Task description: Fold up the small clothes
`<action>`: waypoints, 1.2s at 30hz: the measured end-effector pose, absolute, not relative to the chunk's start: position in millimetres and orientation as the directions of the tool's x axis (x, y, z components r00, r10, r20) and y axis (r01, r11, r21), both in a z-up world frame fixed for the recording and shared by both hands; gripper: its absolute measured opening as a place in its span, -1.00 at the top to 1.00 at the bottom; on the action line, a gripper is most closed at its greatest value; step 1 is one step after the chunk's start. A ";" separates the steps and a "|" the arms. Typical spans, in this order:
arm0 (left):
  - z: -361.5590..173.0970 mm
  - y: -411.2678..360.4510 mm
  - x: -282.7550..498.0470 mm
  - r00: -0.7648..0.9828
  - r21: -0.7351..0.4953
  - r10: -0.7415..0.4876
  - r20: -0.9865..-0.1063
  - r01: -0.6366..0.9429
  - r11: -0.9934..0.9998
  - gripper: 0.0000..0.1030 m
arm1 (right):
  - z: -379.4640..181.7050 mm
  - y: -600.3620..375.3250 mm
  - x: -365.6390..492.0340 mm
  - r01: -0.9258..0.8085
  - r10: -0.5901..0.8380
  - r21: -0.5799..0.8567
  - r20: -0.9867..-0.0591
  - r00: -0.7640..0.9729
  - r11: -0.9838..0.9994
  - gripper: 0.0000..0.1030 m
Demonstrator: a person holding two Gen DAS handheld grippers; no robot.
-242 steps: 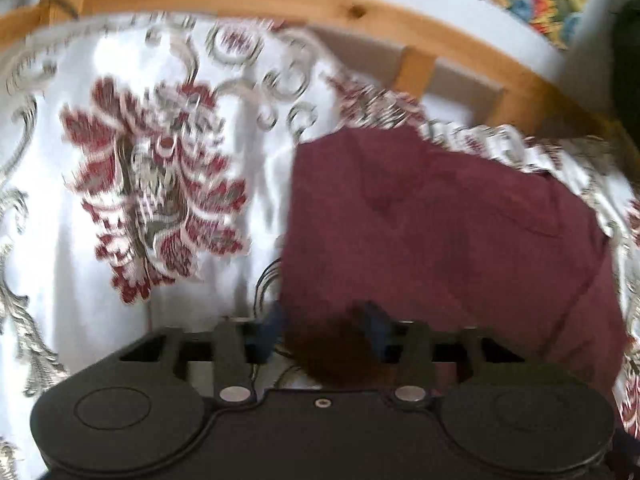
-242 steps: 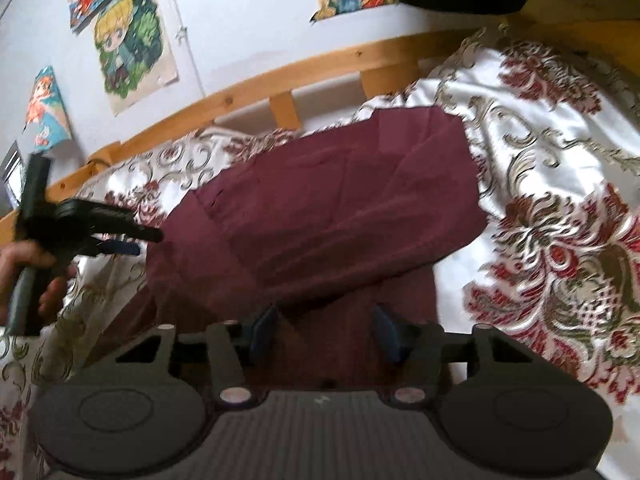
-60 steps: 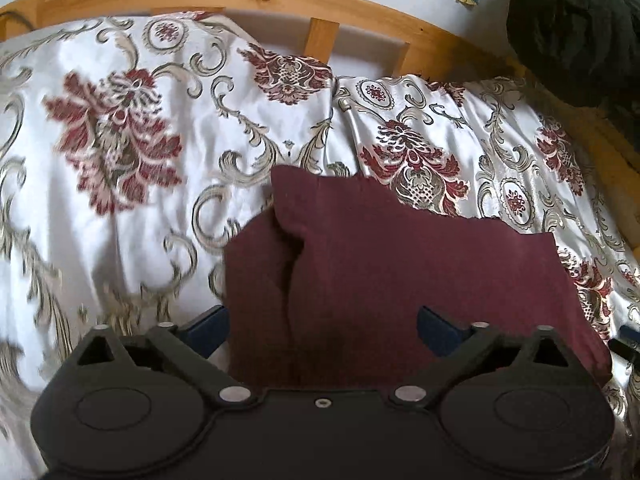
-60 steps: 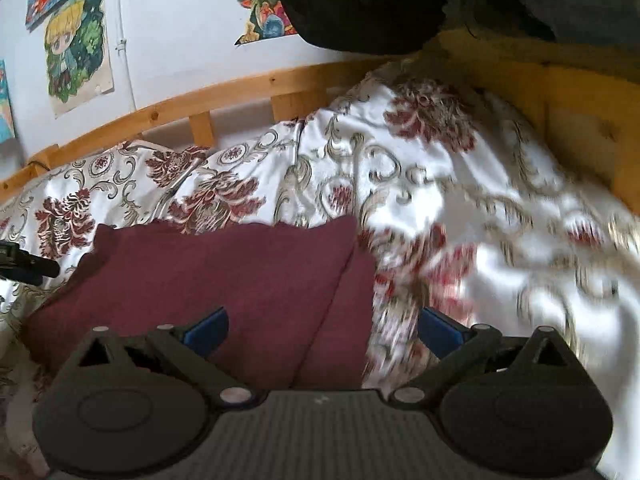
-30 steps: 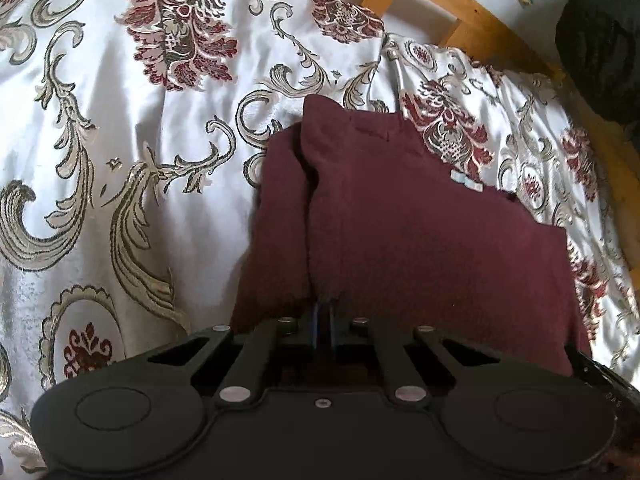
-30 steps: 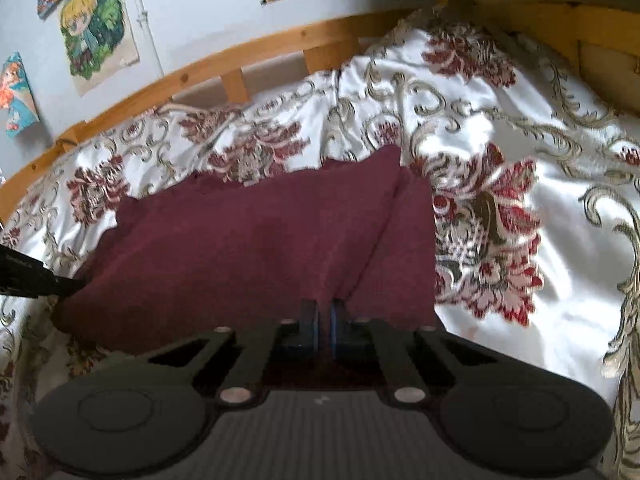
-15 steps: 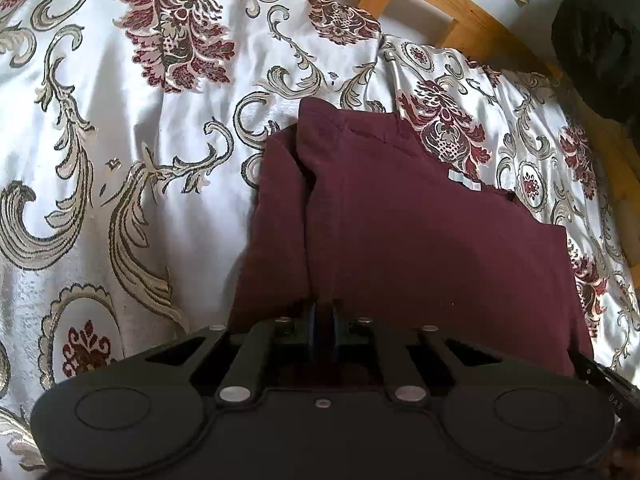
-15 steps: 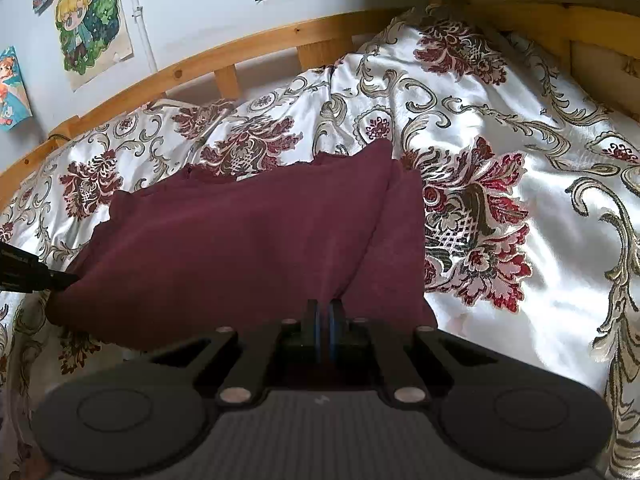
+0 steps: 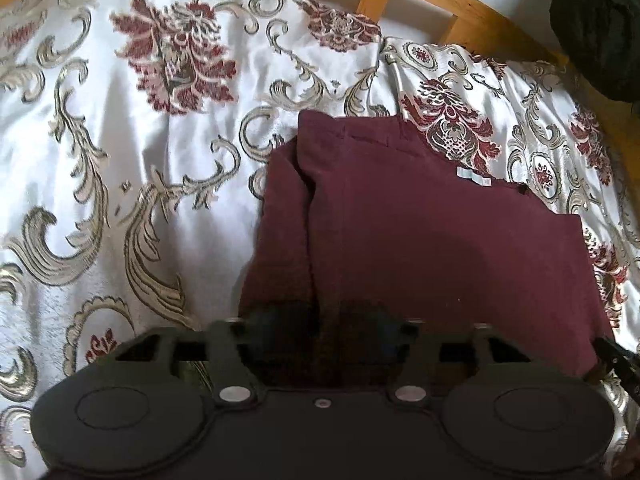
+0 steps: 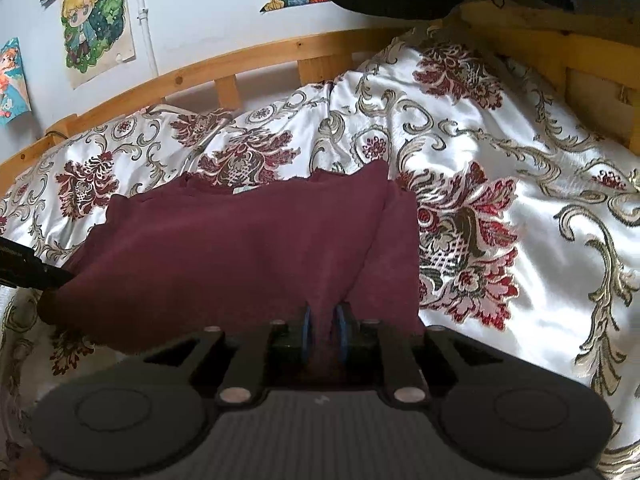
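Opening both grippers over the near hem of the garment (image 9: 440, 248). Left gripper (image 9: 324, 324) jaws are spreading wide; its fingers (image 9: 272, 320) are blurring in the left wrist view, cloth is lying between them, pads are not pressing on it. Right gripper (image 10: 323, 332) jaws are parting too, only a narrow gap so far; a pinched ridge of the maroon cloth is standing up between the blue pads (image 10: 306, 330), and I cannot tell for sure whether they are touching it, though a sliver of gap is showing on each side.

Garment is lying folded on the bedspread (image 9: 120, 160), a rough rectangle, long axis running between my two hands. I am working its left end with the left gripper and its right end with the right one. At each end a narrower under-layer is sticking out past the top layer: on the left side in the left wrist view, on the right side in the right wrist view. A small pale label (image 9: 474, 176) is peeking out at the far edge.

In the right wrist view the left gripper's tip (image 10: 36, 270) is poking in from the left edge, touching the garment's left end.

Wooden rail (image 10: 248, 60) is running behind the bedspread, posters (image 10: 96, 16) are hanging on the wall above. Dark bundle (image 9: 600, 28) is sitting at the far right corner, well apart from the garment.
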State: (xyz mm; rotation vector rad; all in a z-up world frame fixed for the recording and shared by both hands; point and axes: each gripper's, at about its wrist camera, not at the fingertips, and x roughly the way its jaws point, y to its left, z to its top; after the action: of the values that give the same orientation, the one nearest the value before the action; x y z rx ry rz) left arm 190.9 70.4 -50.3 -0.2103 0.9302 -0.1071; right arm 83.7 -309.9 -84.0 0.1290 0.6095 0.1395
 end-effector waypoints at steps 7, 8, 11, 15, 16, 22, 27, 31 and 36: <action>-44.4 70.0 184.3 0.647 -0.157 -0.092 -0.757 -0.043 0.987 -0.99 | -81.4 -311.6 83.6 -0.087 0.165 0.165 -0.547 0.821 0.982 -0.18; -44.7 72.4 183.9 0.651 -0.160 -0.085 -0.754 -0.056 0.986 -0.99 | -81.3 -311.4 83.7 -0.090 0.169 0.168 -0.546 0.821 0.982 -0.21; -45.7 81.9 181.9 0.656 -0.201 -0.090 -0.749 -0.096 0.975 -0.99 | -80.8 -310.4 82.9 -0.098 0.174 0.167 -0.541 0.823 0.981 -0.42; -48.2 91.9 177.7 0.668 -0.281 -0.128 -0.733 -0.126 0.951 -0.99 | -77.1 -310.8 80.0 -0.106 0.185 0.180 -0.510 0.840 0.978 -0.88; -49.1 93.9 176.9 0.670 -0.305 -0.145 -0.728 -0.127 0.944 -0.99 | -76.0 -310.4 79.2 -0.105 0.181 0.177 -0.501 0.846 0.979 -0.93; -61.5 98.3 183.9 0.649 -0.410 -0.239 -0.722 -0.123 0.904 -0.99 | -74.4 -296.4 84.4 -0.110 0.171 0.149 -0.499 0.850 0.983 -0.99; -71.7 94.1 192.7 0.631 -0.406 -0.251 -0.734 -0.111 0.907 -0.99 | -70.0 -271.7 90.8 -0.116 0.162 0.124 -0.476 0.864 0.985 -0.99; -76.9 88.9 197.3 0.614 -0.371 -0.244 -0.750 -0.085 0.925 -0.99 | -65.8 -240.7 110.5 -0.142 0.168 0.091 -0.480 0.861 0.986 -0.99; -77.6 86.0 197.7 0.606 -0.337 -0.237 -0.760 -0.056 0.940 -0.99 | -78.5 -206.6 124.9 -0.187 0.155 -0.009 -0.515 0.843 0.982 -0.99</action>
State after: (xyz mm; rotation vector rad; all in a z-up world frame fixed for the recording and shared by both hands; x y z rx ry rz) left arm 197.7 86.0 -77.6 -0.3452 0.9189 -0.1072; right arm 124.9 -206.6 -78.5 -0.0596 0.5389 0.1806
